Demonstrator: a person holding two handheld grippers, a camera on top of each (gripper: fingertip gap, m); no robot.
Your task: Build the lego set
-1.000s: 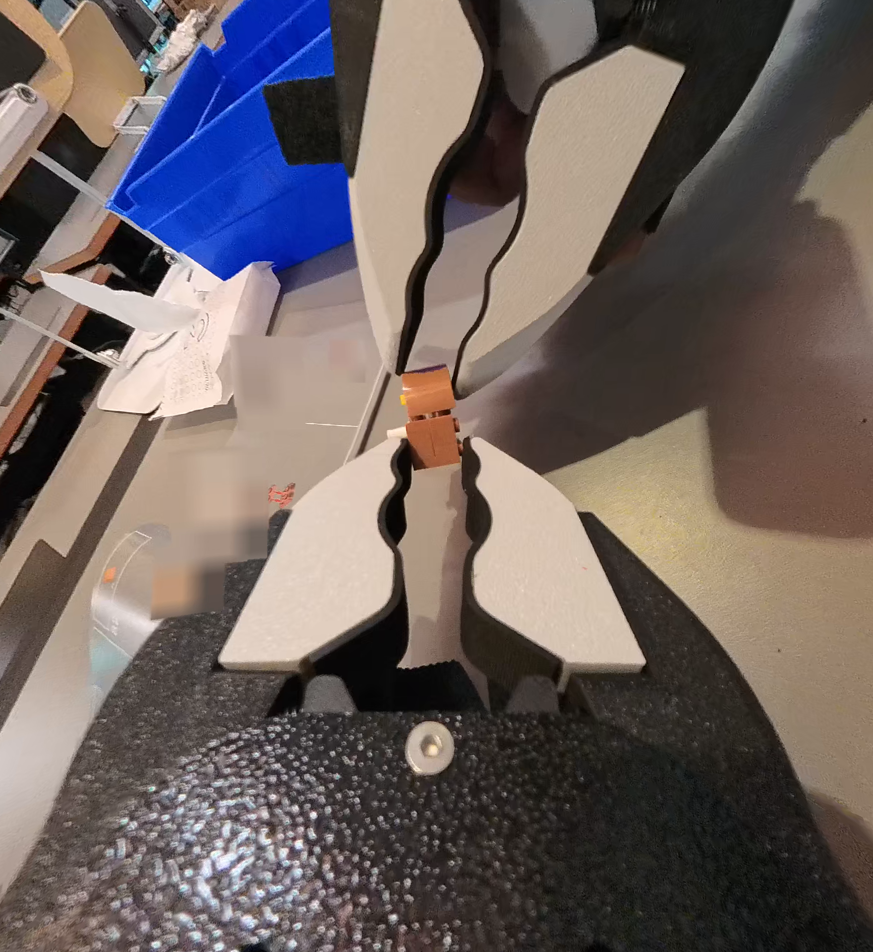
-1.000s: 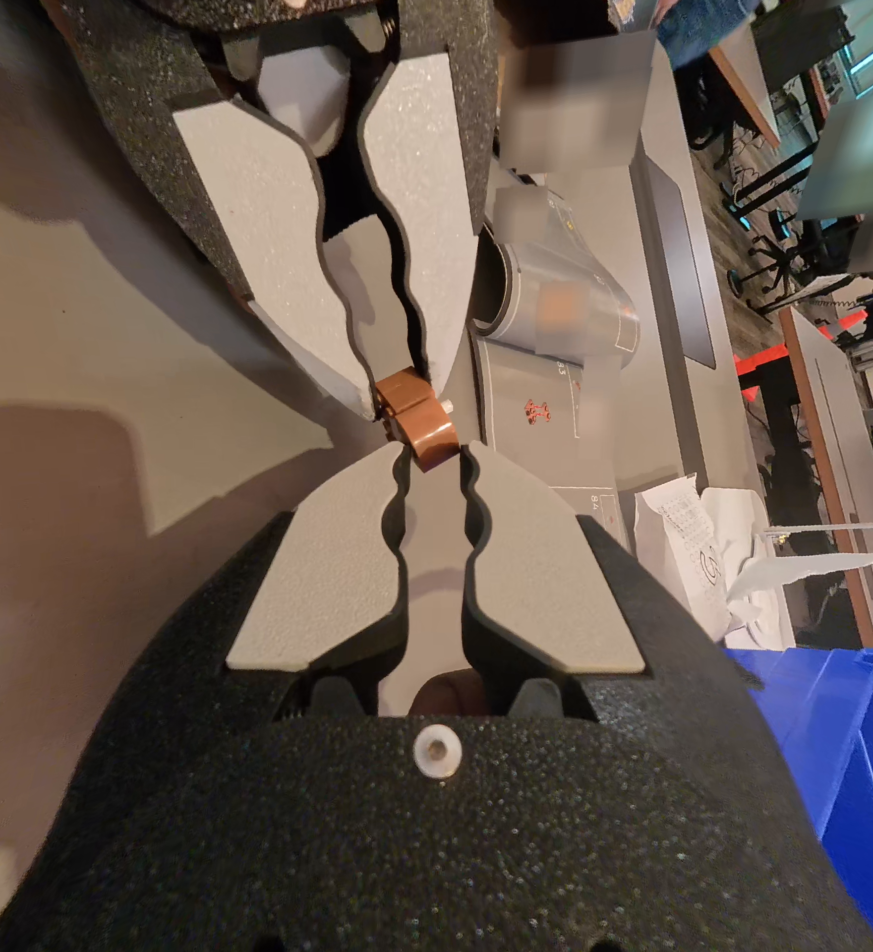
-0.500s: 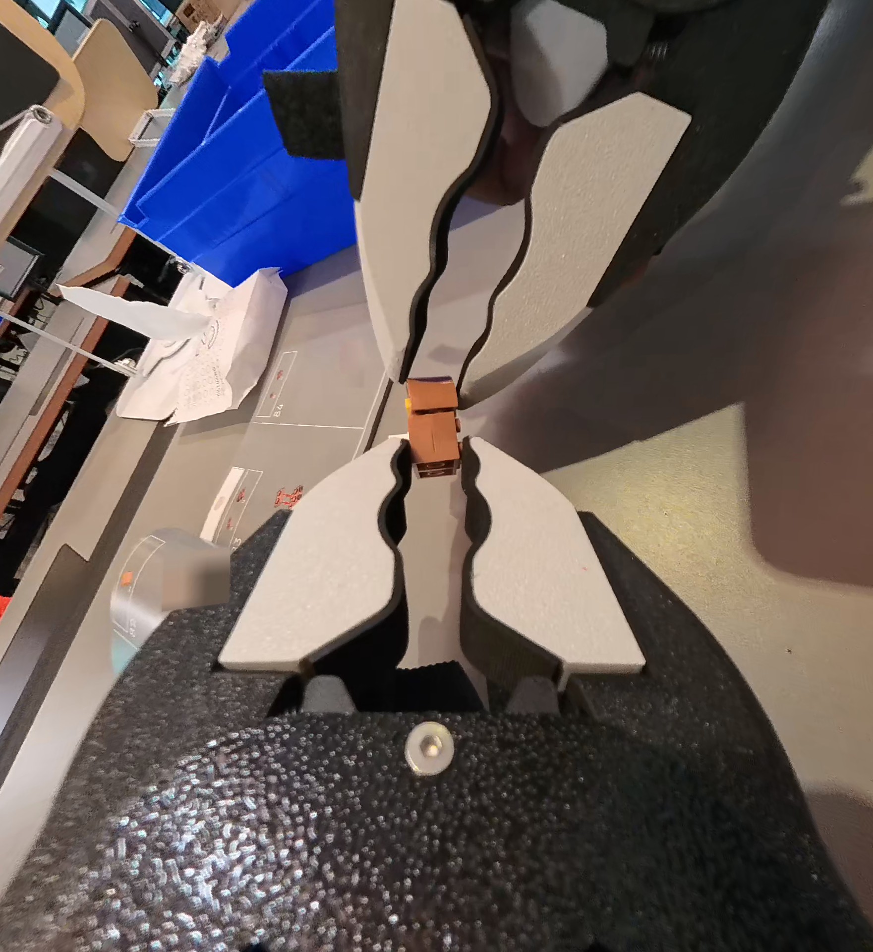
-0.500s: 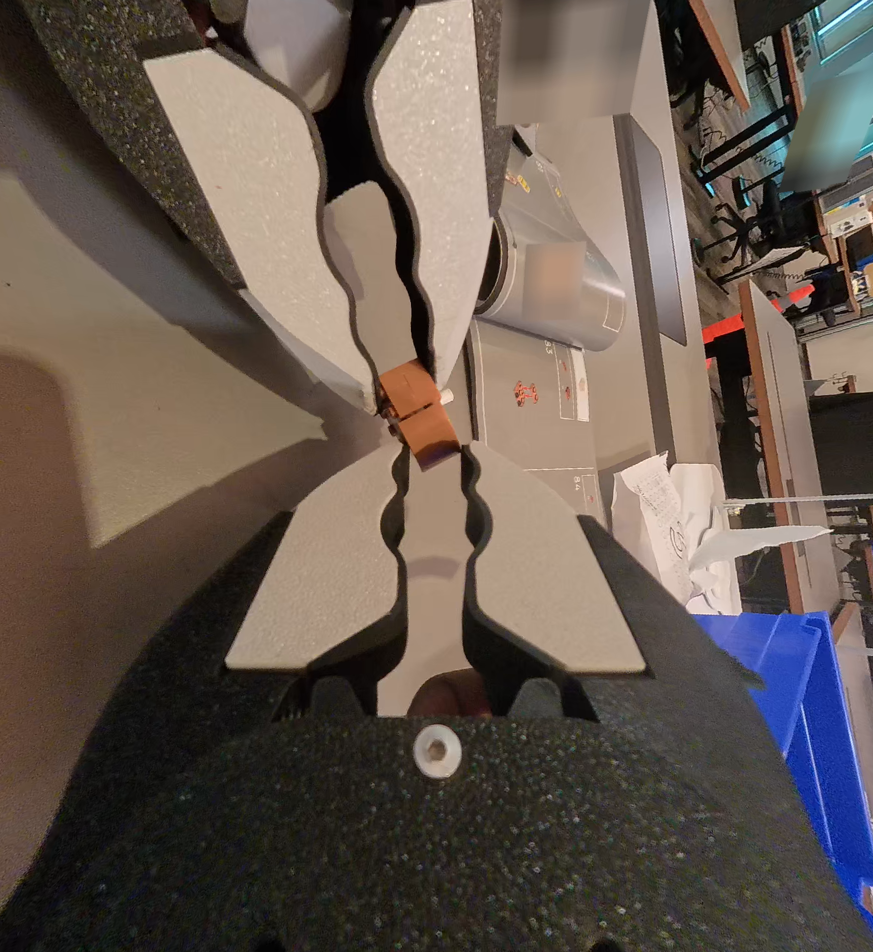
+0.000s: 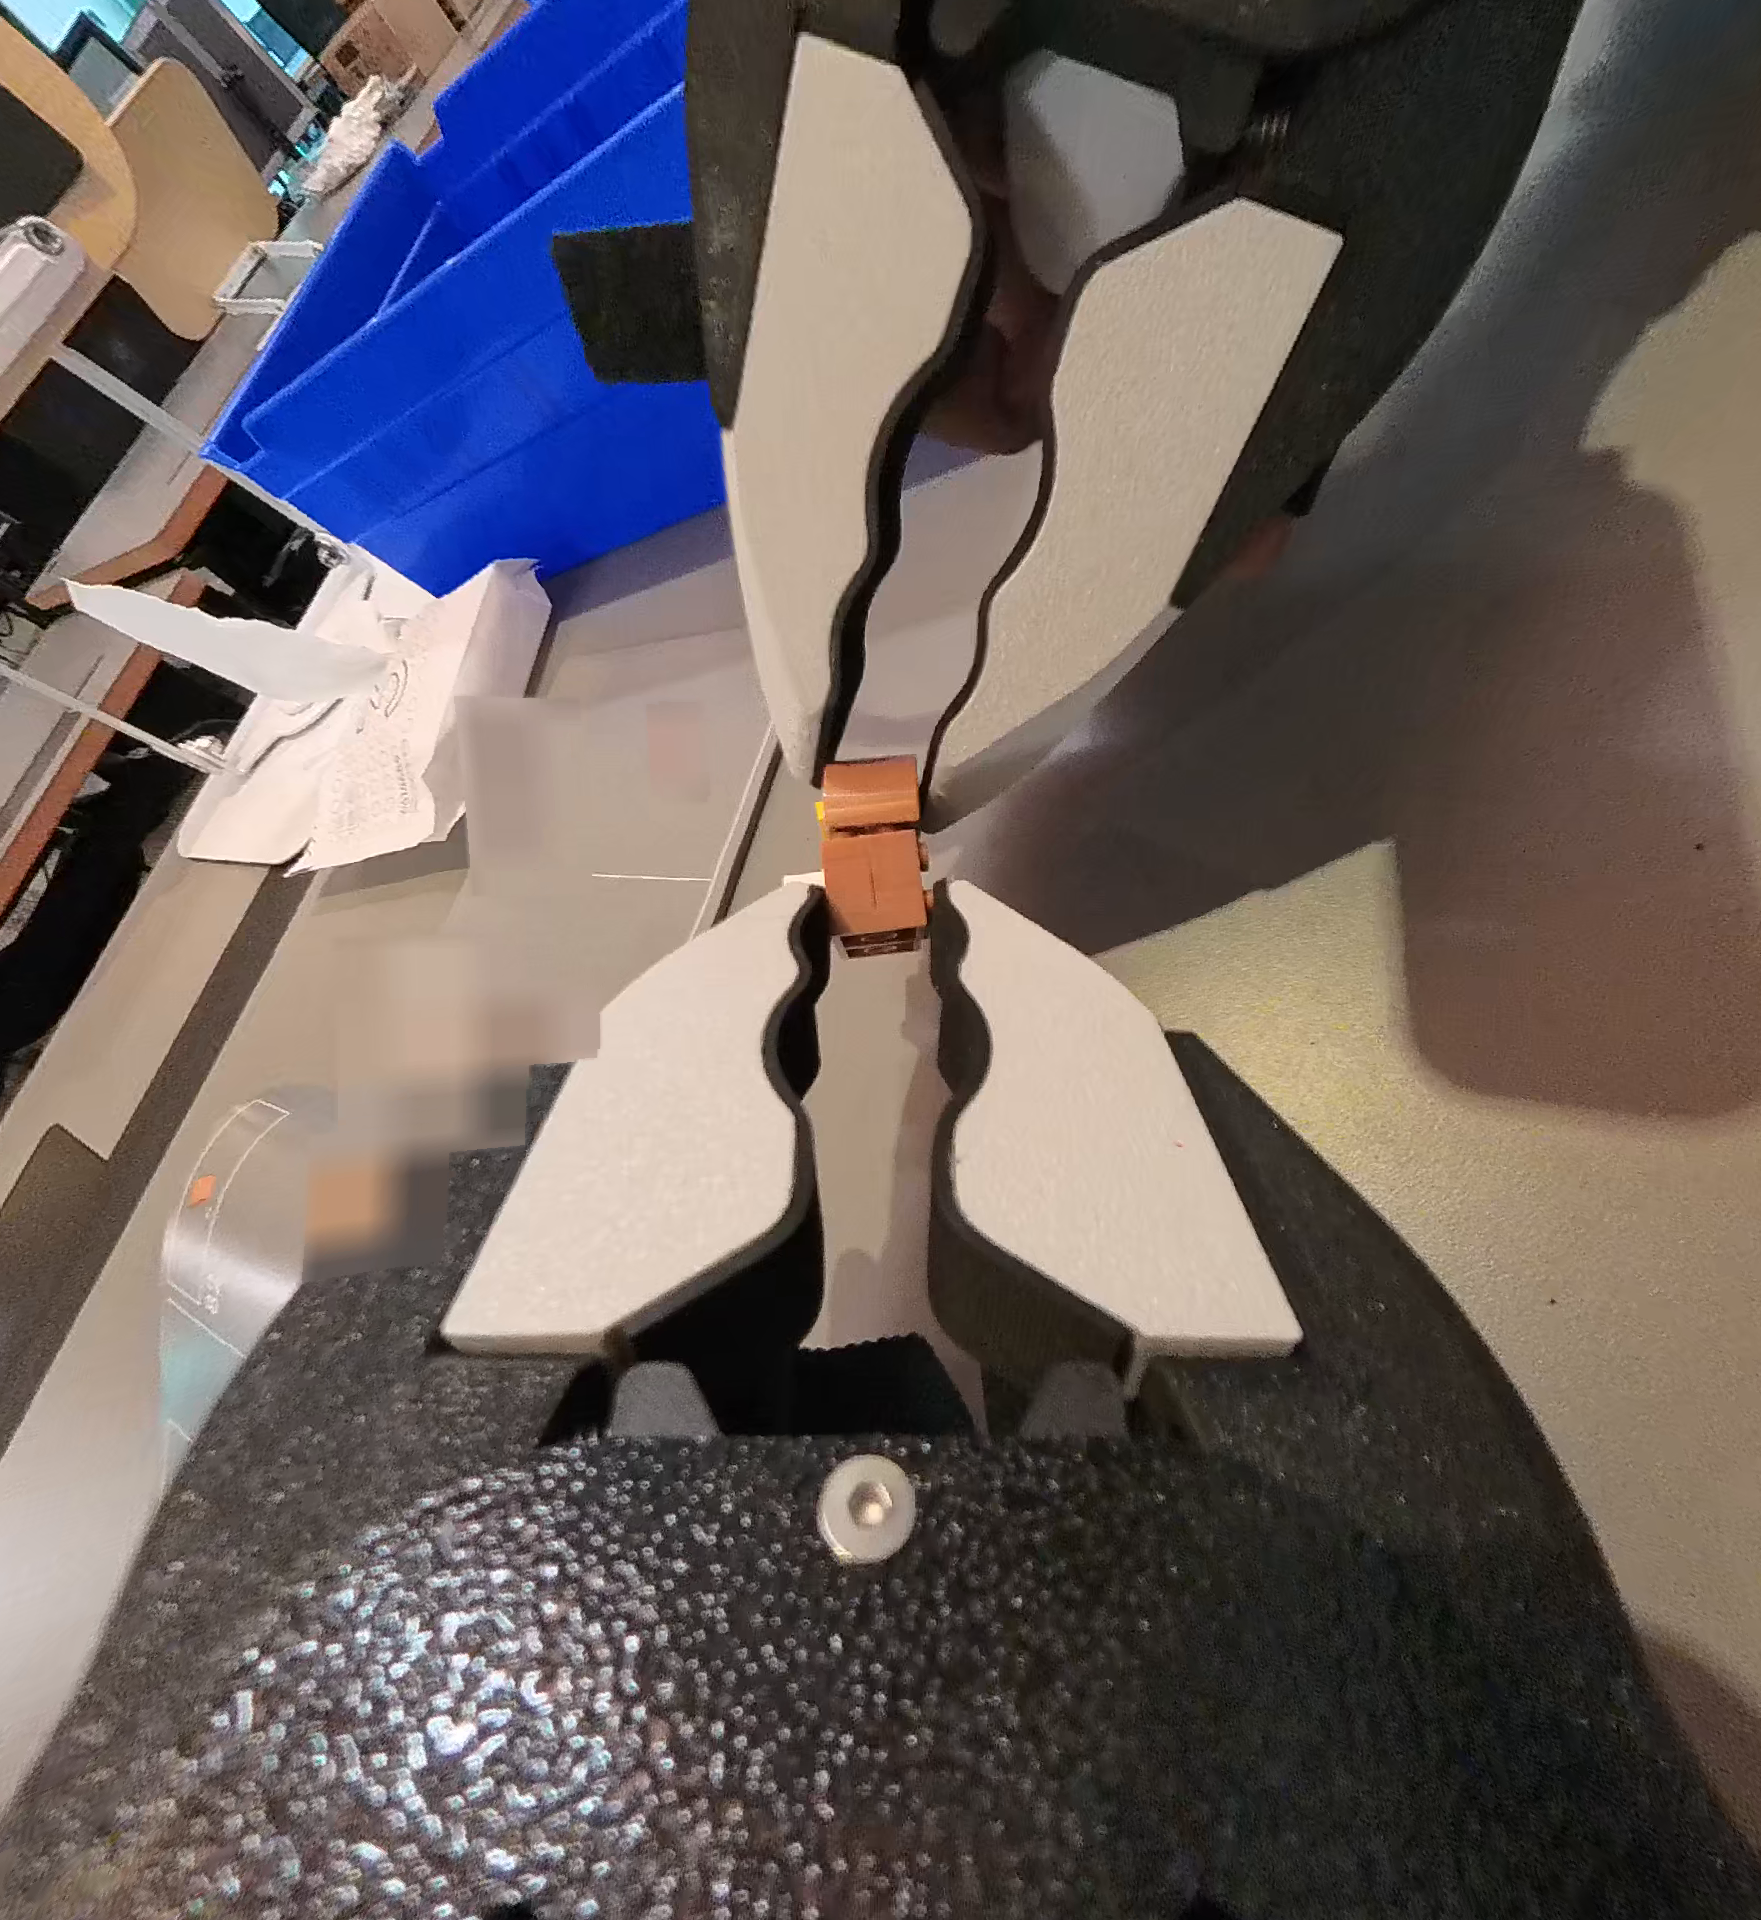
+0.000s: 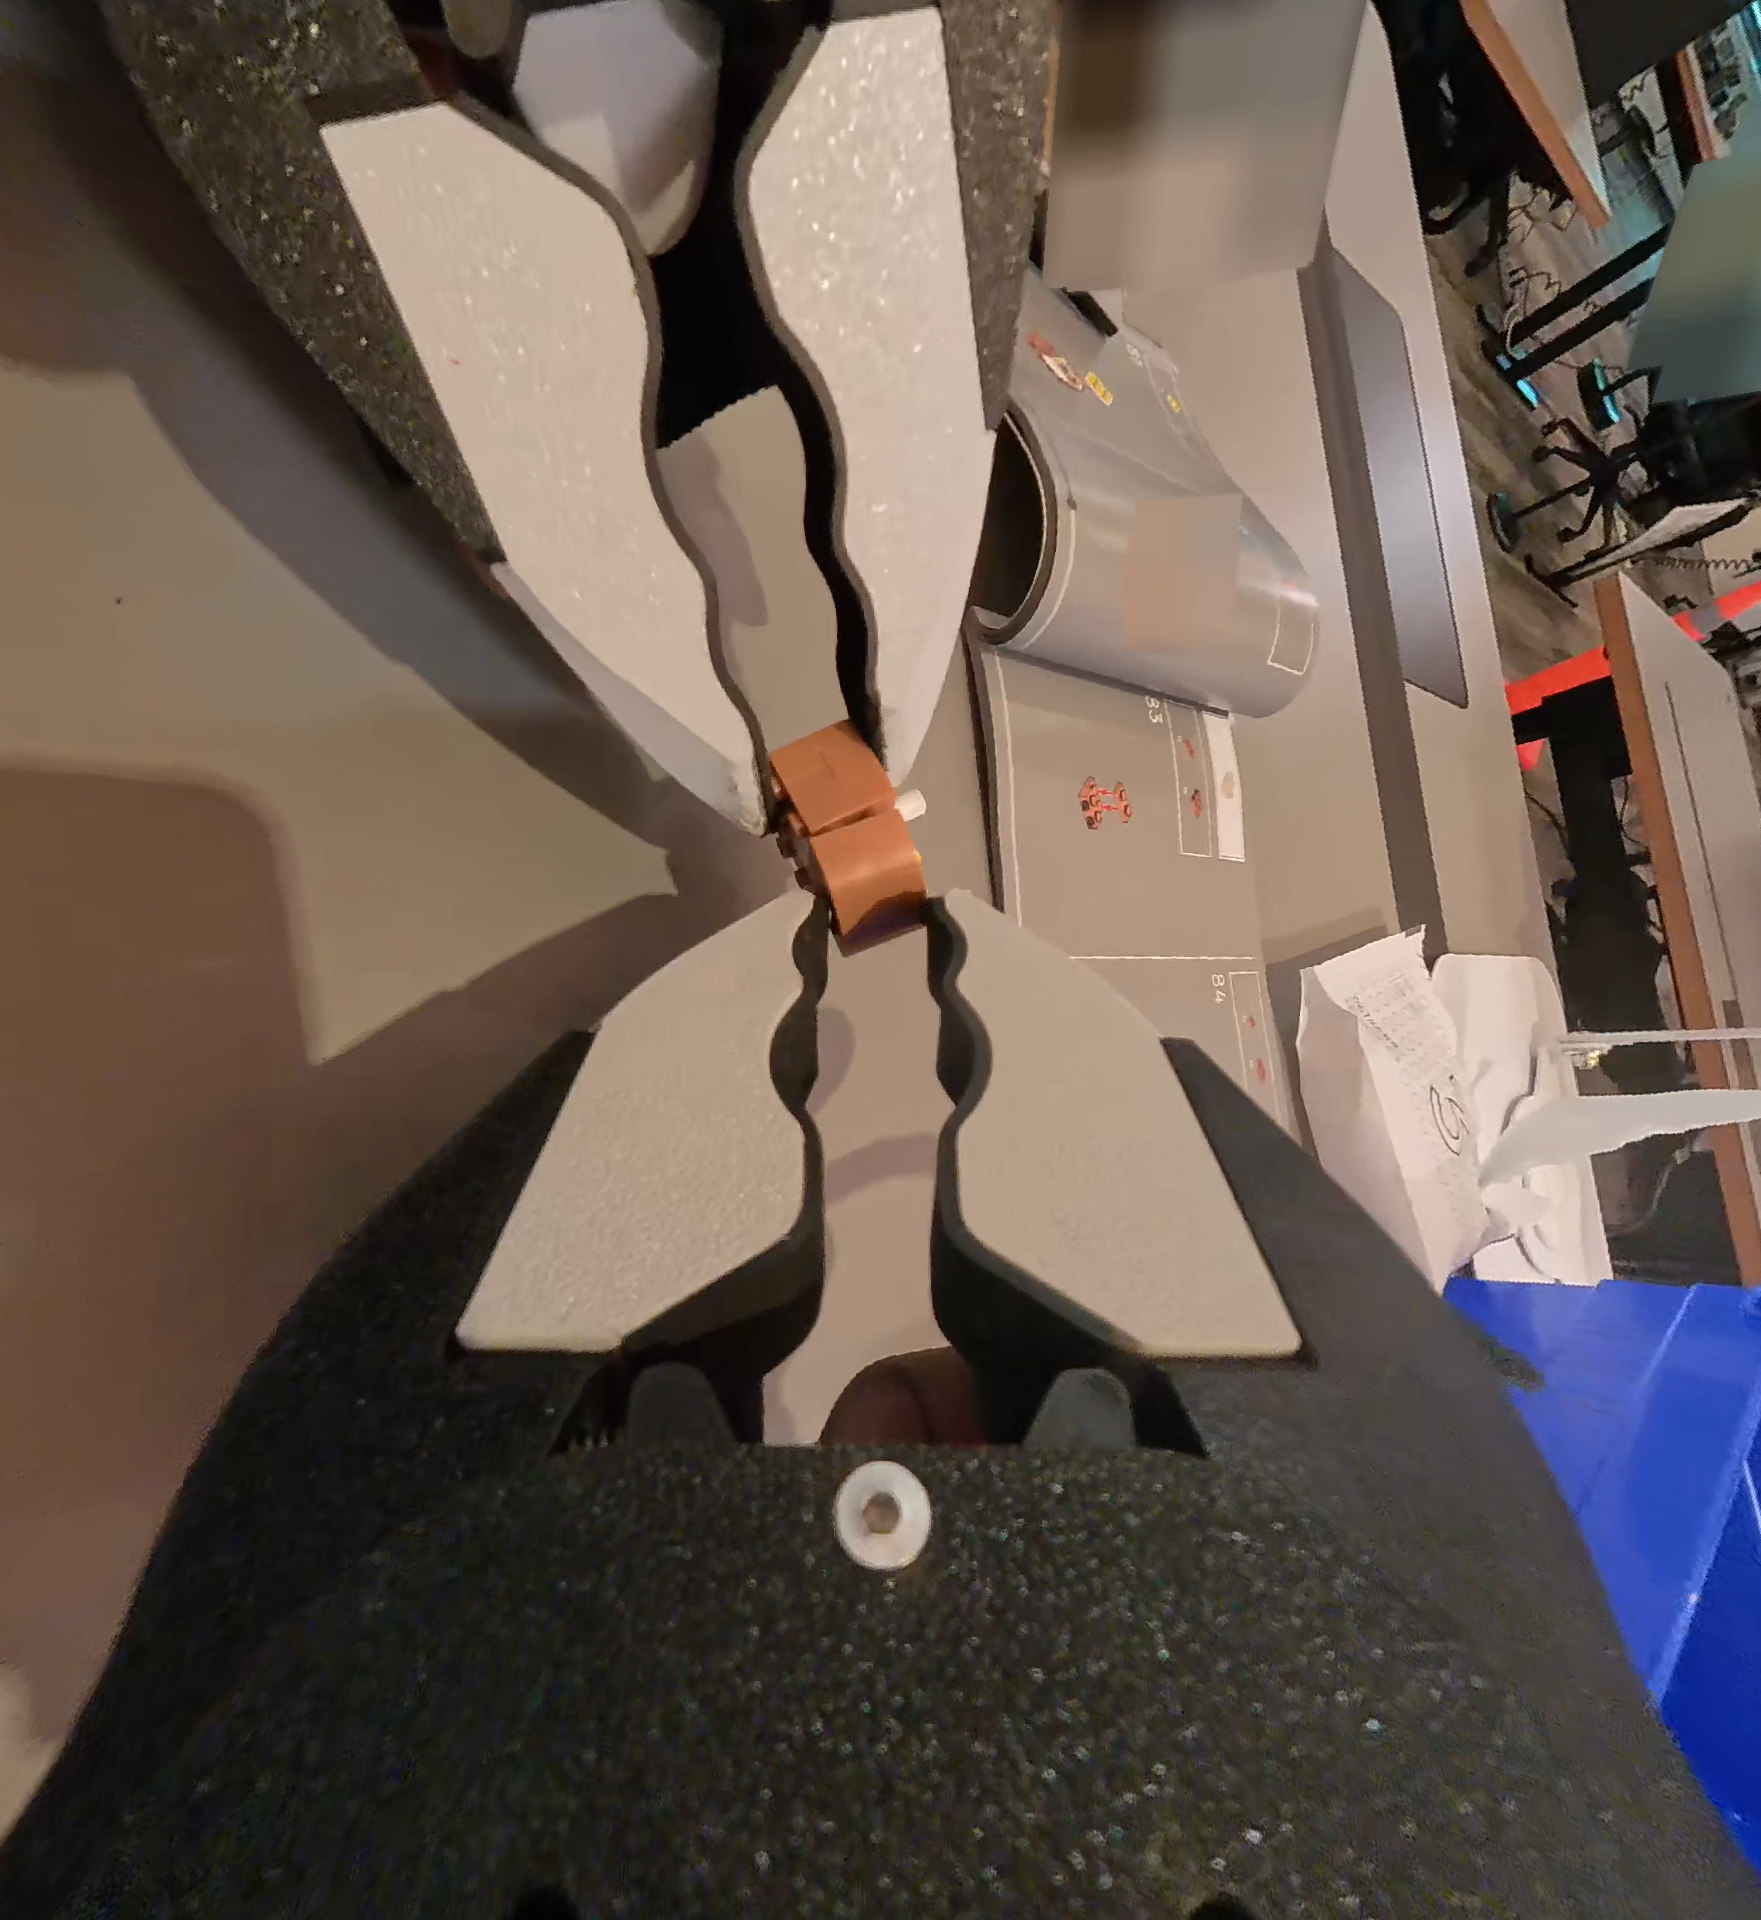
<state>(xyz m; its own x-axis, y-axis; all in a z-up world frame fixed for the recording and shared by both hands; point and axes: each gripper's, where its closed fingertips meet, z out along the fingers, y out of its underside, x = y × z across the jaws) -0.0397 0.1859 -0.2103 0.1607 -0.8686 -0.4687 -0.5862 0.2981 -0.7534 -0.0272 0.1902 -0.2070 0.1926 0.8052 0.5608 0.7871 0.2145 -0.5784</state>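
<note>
Between the two handheld tools, raised above the pale tabletop (image 5: 1478, 1299), two small brown plastic building bricks meet face to face. The left gripper (image 5: 876, 914) is narrowed onto the nearer brown brick (image 5: 871, 878), its dark-edged grey fingertips (image 5: 959, 925) pressed against the brick's two sides. The right gripper (image 6: 874, 925) is closed the same way on its own small brown brick (image 6: 871, 868), and in each wrist view the other tool comes down from the top of the frame, tip to tip with the near one. The seam between the bricks shows as a thin dark line, and a small white peg (image 6: 909, 802) sticks out beside it; I cannot tell whether the two pieces are fully seated.

My guess is that these bricks are light, rigid and smooth-sided, so they could twist or slip out if pinched only by a corner. Flat opposite sides look like the best place to grip, as both tools do now.

Further out lies a grey printed mat (image 6: 1115, 883) with a curled-up rolled end (image 6: 1167, 582). Crumpled white paper (image 5: 377, 727) sits beside it, with blue plastic bins (image 5: 502, 343) just past that.
</note>
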